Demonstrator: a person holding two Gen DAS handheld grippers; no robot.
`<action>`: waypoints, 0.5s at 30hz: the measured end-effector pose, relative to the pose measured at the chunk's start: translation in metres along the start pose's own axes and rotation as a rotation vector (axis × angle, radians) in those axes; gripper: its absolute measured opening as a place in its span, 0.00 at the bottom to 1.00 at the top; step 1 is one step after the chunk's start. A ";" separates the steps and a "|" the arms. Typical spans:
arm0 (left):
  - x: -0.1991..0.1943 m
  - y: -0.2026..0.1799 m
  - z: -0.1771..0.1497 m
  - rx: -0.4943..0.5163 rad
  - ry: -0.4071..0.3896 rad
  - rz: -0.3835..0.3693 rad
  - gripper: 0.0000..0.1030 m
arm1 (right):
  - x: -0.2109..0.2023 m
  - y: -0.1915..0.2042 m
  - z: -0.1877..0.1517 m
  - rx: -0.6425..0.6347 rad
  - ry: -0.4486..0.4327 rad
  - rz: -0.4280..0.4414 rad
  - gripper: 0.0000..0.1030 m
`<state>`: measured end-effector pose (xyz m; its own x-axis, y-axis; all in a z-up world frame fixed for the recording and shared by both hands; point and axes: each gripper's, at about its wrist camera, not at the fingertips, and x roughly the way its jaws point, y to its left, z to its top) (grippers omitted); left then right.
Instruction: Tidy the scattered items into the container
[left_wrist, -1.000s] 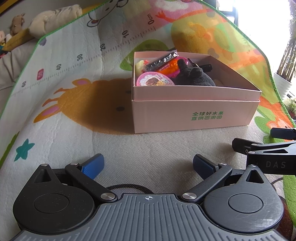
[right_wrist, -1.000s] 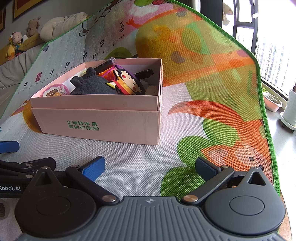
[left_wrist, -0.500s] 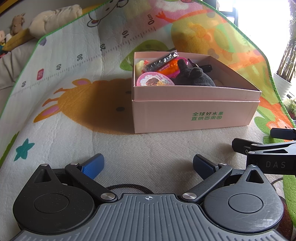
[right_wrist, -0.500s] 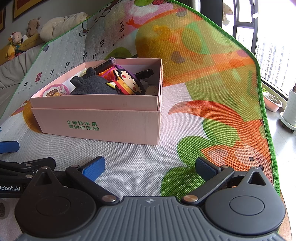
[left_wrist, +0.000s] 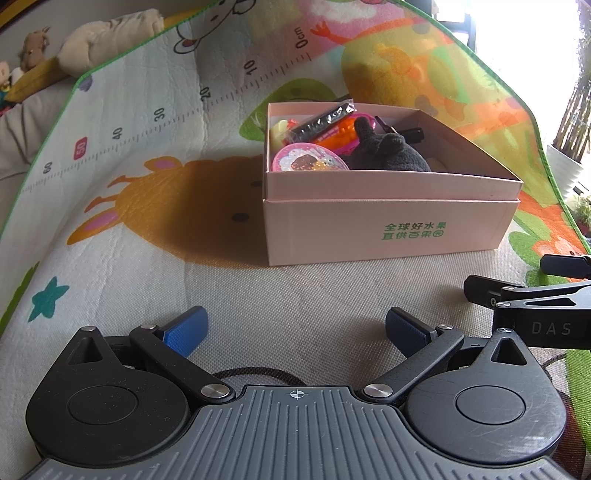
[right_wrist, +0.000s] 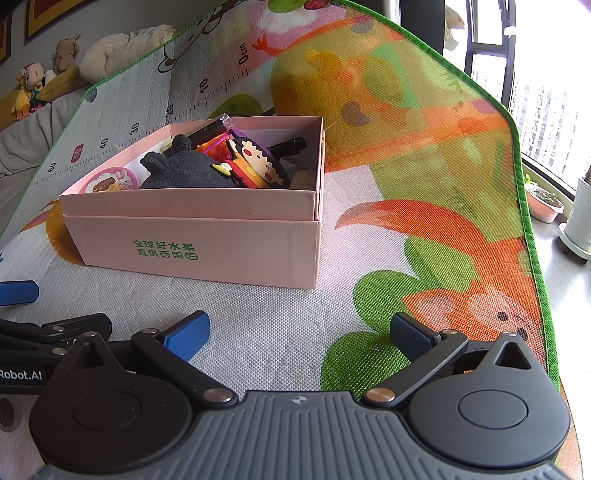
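Observation:
A pink cardboard box (left_wrist: 388, 225) (right_wrist: 192, 247) with green print stands on the play mat. Inside lie a dark grey plush toy (left_wrist: 388, 155) (right_wrist: 181, 171), a round pink case (left_wrist: 308, 162) (right_wrist: 109, 181), an orange toy (left_wrist: 340, 138), a black packet (left_wrist: 321, 120) and a cartoon figure (right_wrist: 251, 166). My left gripper (left_wrist: 295, 328) rests low on the mat in front of the box, open and empty. Also open and empty, my right gripper (right_wrist: 297, 330) sits before the box's right corner. Each gripper shows at the edge of the other's view.
The colourful play mat (left_wrist: 129, 206) (right_wrist: 424, 184) rises behind the box. Stuffed toys and a cushion (right_wrist: 122, 51) lie on a sofa at the back left. Plant pots (right_wrist: 543, 203) stand on the floor by the window to the right, past the mat's green edge.

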<state>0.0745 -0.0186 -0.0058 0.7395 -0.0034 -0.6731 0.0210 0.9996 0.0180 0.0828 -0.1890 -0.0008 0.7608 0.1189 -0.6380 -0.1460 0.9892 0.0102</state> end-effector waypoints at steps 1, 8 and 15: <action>0.000 0.000 0.000 0.000 0.000 0.000 1.00 | 0.000 0.000 0.000 0.000 0.000 0.000 1.00; 0.000 0.000 0.000 -0.002 -0.001 0.000 1.00 | 0.000 0.000 0.000 0.000 0.000 0.000 1.00; 0.000 0.000 0.000 -0.002 -0.001 0.002 1.00 | 0.000 0.000 0.000 0.000 0.000 0.000 1.00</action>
<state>0.0747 -0.0184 -0.0052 0.7403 -0.0013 -0.6723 0.0178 0.9997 0.0177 0.0831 -0.1891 -0.0010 0.7609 0.1190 -0.6379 -0.1460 0.9892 0.0103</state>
